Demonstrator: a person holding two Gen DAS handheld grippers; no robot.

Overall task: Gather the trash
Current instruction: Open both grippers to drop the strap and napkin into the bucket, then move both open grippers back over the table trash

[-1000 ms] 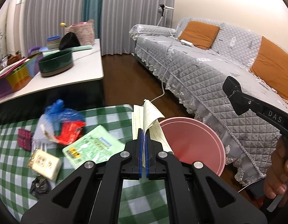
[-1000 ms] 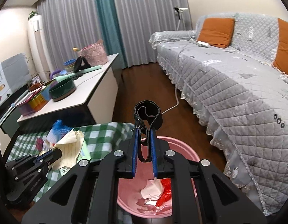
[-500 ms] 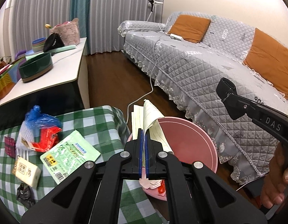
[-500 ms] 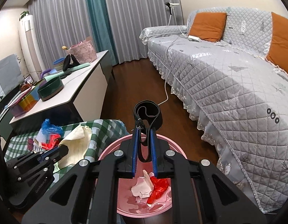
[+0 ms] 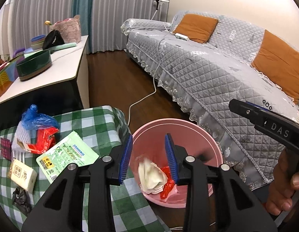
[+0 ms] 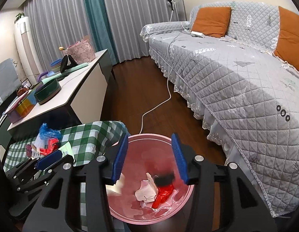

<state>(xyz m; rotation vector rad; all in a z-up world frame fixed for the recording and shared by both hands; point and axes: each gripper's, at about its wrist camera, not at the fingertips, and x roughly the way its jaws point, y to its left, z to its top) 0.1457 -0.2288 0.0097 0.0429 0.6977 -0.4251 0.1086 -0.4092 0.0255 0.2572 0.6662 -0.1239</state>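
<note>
Both claws have just been opening over pink bin [image 5: 213, 141]; left claw [image 5: 148, 155] and right claw [image 6: 150, 157] stand apart, nothing between pads.

Paper [image 5: 152, 176], red wrapper [image 5: 167, 185] lie in bin.

Remaining trash on checkered desk [image 5: 95, 119]:
- green packet [image 5: 67, 155]: flat, light, slippery; pinch at edge.
- blue bag [image 5: 37, 118]: soft, crumpled; pinch at fold.
</note>
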